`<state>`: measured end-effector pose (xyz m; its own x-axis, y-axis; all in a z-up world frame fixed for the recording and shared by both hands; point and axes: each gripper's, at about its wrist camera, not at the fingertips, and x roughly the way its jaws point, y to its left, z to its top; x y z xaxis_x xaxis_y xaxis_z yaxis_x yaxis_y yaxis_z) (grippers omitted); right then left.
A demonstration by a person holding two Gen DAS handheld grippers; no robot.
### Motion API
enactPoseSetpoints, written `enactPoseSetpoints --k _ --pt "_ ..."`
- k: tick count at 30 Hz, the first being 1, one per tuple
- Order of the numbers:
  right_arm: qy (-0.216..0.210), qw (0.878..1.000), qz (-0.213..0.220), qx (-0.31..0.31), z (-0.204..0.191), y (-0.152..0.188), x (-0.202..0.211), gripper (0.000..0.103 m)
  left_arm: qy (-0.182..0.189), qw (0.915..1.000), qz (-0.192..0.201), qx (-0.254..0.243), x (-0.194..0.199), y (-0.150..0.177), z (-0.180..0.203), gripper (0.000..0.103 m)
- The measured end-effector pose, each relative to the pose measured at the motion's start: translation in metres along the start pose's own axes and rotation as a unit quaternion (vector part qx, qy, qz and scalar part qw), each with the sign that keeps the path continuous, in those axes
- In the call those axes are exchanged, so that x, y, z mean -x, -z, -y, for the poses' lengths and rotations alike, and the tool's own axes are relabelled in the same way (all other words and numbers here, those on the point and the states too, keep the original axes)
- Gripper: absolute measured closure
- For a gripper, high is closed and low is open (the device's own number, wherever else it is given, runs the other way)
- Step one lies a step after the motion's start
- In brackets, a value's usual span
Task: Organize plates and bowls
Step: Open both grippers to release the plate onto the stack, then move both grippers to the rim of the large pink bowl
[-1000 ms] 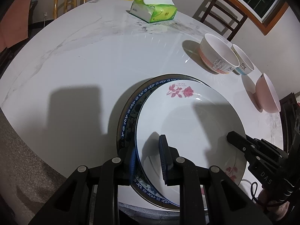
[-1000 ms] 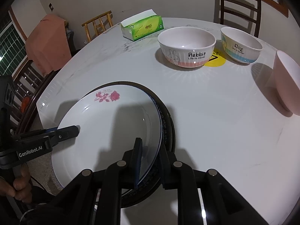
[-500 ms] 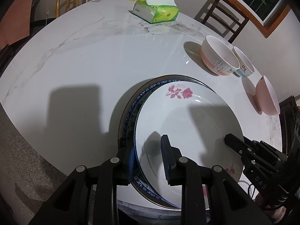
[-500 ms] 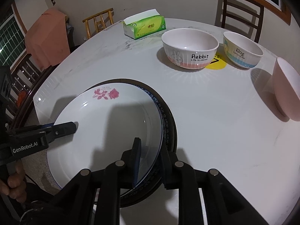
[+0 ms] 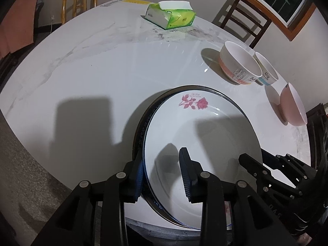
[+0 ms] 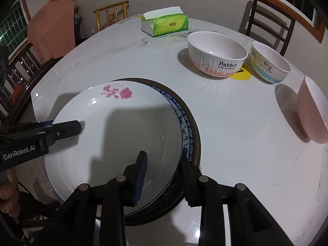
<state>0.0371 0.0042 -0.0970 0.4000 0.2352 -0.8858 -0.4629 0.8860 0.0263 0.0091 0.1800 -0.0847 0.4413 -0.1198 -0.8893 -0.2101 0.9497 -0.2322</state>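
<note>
Opening both sets of jaws right now, with the plate stack's edge sitting between each pair. We are straddling the stack with the left gripper (image 5: 162, 176): outer finger outside the rims, inner pad over the rose plate (image 5: 205, 143), a visible gap on the inner side, so no clamp there. We are doing the same with the right gripper (image 6: 164, 174) on the opposite edge: its inner pad is standing clear above the white surface, and its outer finger is sitting down by the blue-patterned plate (image 6: 184, 127); we cannot tell if that finger is touching the rim.

Working outward: the rose plate is lying on top, offset toward the left gripper, so the blue-patterned plate is showing as a crescent on the right gripper's side. A dark-rimmed plate (image 6: 196, 129) is lying under both. The stack is sitting at the near edge of the white round table (image 6: 225, 123), partly overhanging it.

Beyond the right gripper, well apart from the stack, we are seeing the Rabbit bowl (image 6: 217, 53) and, just beside it, the Dog bowl (image 6: 270, 61), both upright. The pink bowl (image 6: 313, 110) is lying on its side further out toward the table's edge.

Far side of the table: a green tissue box (image 6: 166, 24). Chairs are standing around the table; an orange cloth (image 6: 51, 28) is hanging over one.
</note>
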Motion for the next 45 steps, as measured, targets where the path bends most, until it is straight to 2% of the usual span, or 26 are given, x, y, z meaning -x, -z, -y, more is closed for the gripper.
enactPoseSetpoints --k 10,14,18,29,38,39,45 --pt "0.016 1.0 -0.016 0.004 -0.005 -0.003 0.0 0.068 -0.018 0.9997 0.006 -0.013 0.002 -0.003 0.003 0.071" --pt "0.018 1.0 -0.019 0.007 -0.006 -0.003 -0.001 0.067 -0.037 0.9986 0.026 -0.028 0.009 -0.006 0.006 0.063" --pt "0.015 1.0 -0.019 0.003 -0.006 -0.002 0.0 0.067 -0.036 0.9985 0.027 -0.03 0.009 -0.008 0.008 0.063" --pt "0.005 1.0 0.006 -0.016 0.009 -0.001 0.013 0.067 -0.041 0.9978 0.035 -0.039 0.013 -0.01 0.023 0.058" --pt "0.007 0.997 0.027 -0.074 0.064 0.012 0.038 0.067 -0.025 0.9956 0.038 -0.082 0.012 -0.014 0.068 0.049" --pt "0.009 0.996 0.028 -0.084 0.074 0.015 0.041 0.067 -0.021 0.9949 0.038 -0.091 0.012 -0.015 0.078 0.046" --pt "0.024 0.988 0.03 -0.151 0.144 0.033 0.061 0.067 0.01 0.9902 0.025 -0.137 0.009 -0.021 0.129 0.045"
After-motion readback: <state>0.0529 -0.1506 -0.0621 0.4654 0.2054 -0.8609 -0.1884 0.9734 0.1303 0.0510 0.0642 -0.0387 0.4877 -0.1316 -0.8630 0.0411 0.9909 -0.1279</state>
